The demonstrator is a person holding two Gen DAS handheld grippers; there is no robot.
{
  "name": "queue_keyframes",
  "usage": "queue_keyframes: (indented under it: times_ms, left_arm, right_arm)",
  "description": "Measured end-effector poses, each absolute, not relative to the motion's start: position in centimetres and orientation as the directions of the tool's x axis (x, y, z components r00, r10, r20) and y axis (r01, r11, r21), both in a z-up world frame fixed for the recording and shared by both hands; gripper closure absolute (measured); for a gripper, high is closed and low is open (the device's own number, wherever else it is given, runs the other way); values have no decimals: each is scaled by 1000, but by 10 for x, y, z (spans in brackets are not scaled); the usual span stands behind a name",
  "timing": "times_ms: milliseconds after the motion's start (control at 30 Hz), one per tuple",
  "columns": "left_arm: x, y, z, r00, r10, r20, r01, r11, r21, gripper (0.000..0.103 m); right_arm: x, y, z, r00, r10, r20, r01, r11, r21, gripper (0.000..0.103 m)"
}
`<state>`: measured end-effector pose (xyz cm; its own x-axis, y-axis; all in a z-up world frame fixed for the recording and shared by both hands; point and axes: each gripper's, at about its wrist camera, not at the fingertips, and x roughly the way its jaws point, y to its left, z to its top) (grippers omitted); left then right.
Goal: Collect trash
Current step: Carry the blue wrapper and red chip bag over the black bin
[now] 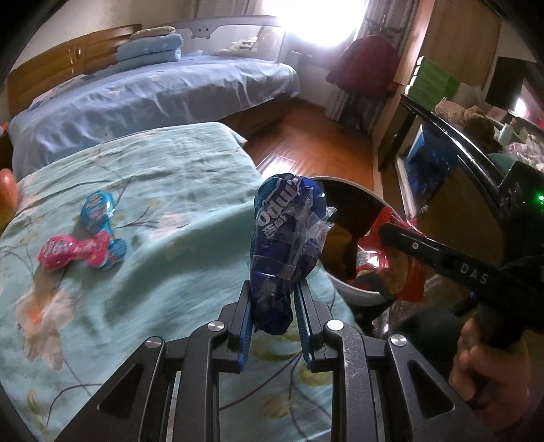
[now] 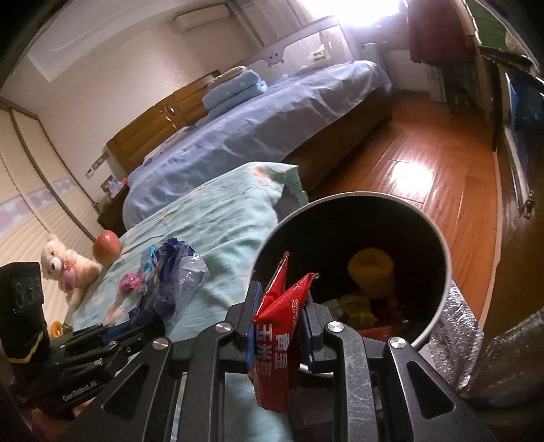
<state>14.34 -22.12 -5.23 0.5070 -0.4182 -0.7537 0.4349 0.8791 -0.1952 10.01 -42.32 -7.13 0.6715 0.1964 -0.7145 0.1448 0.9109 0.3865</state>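
Left gripper (image 1: 273, 302) fingers clamping blue wrapper (image 1: 284, 251) (upright), right gripper (image 2: 278, 319) fingers pinching red packet (image 2: 277, 340) at bin (image 2: 438, 238) rim

Blown-out window (image 1: 319, 23) glare backlighting room, floor (image 2: 411, 176) reflection, heavy fisheye bending, dark corners, bedspread (image 1: 136, 272) perhaps motion-blurred.

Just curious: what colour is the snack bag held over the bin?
Red with white lettering, clearest in the right wrist view.
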Motion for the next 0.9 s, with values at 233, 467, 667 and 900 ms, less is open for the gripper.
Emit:
queue_keyframes:
  times_ms: [233, 467, 667, 900]
  left_arm:
    - [153, -239, -53, 507, -411, -757, 450, 876, -174, 81]
    - [160, -257, -54, 507, -404, -761, 466, 872, -153, 81]
    - [164, -268, -56, 502, -405, -764, 477, 867, -147, 81]
    - [166, -277, -57, 499, -403, -767, 488, 862, -136, 81]
  right_arm:
    - [107, -436, -74, 672, 172, -721, 165, 914, 371, 82]
    - [113, -444, -74, 671, 152, -725, 182, 915, 360, 82]
    - [118, -453, -75, 670, 137, -730, 195, 916, 351, 82]
    - [124, -460, -79, 664, 126, -737, 208, 916, 344, 82]
